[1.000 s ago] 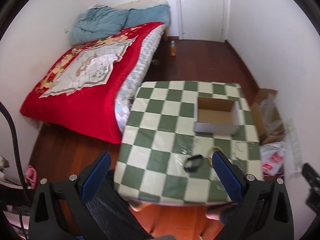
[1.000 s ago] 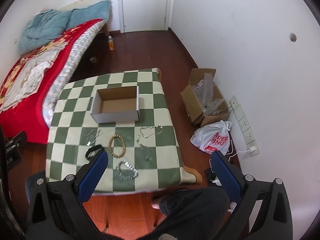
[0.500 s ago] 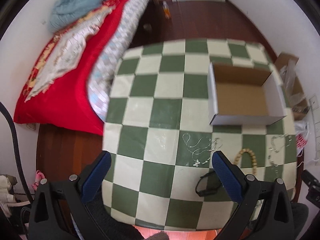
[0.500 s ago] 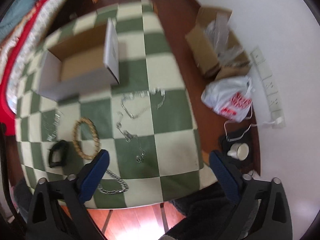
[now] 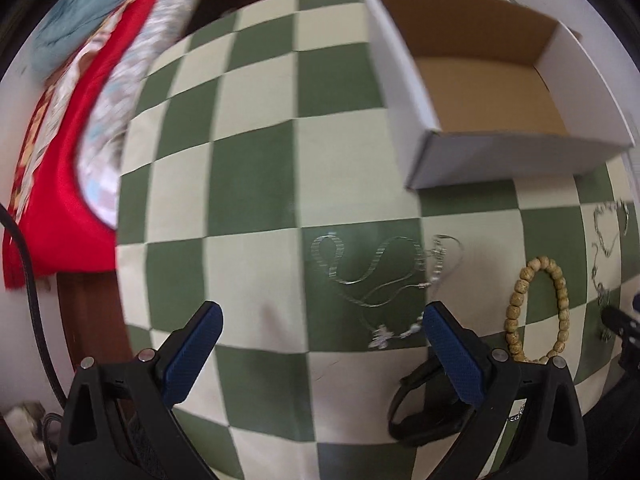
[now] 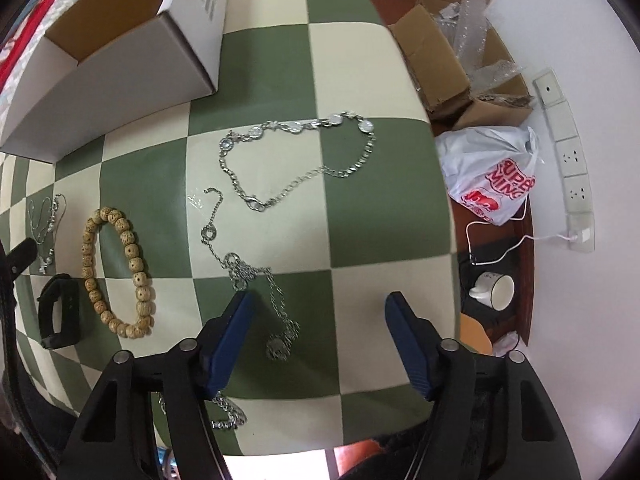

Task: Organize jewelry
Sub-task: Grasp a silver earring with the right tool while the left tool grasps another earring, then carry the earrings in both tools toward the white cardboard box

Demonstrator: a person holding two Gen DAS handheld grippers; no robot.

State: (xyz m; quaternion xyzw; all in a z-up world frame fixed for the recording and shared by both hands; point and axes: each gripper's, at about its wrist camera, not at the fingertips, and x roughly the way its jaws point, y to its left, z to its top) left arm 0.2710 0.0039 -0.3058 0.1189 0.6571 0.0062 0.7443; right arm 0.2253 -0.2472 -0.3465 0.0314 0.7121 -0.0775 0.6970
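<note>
An open white cardboard box (image 5: 496, 88) (image 6: 108, 64) stands empty on the green-and-cream checked table (image 5: 248, 184). In front of it lie a thin silver necklace (image 5: 380, 276) (image 6: 48, 224), a wooden bead bracelet (image 5: 536, 308) (image 6: 116, 272), a black band (image 5: 420, 408) (image 6: 60, 316), a silver disc-link chain (image 6: 300, 160) and a second silver chain with a pendant (image 6: 248, 272). My left gripper (image 5: 320, 324) hovers open just above the thin necklace. My right gripper (image 6: 320, 316) is open above the pendant chain. Another silver chain (image 6: 228, 412) lies partly hidden under its left finger.
A bed with a red cover (image 5: 52, 120) stands left of the table. On the floor to the right are a brown carton with plastic wrap (image 6: 452, 52), a white printed bag (image 6: 492, 176), a mug (image 6: 496, 288) and wall sockets (image 6: 568, 160).
Both grippers have dropped from high above the room to close over the table and tilted down. The jewelry now fills the views; nothing on the table has moved.
</note>
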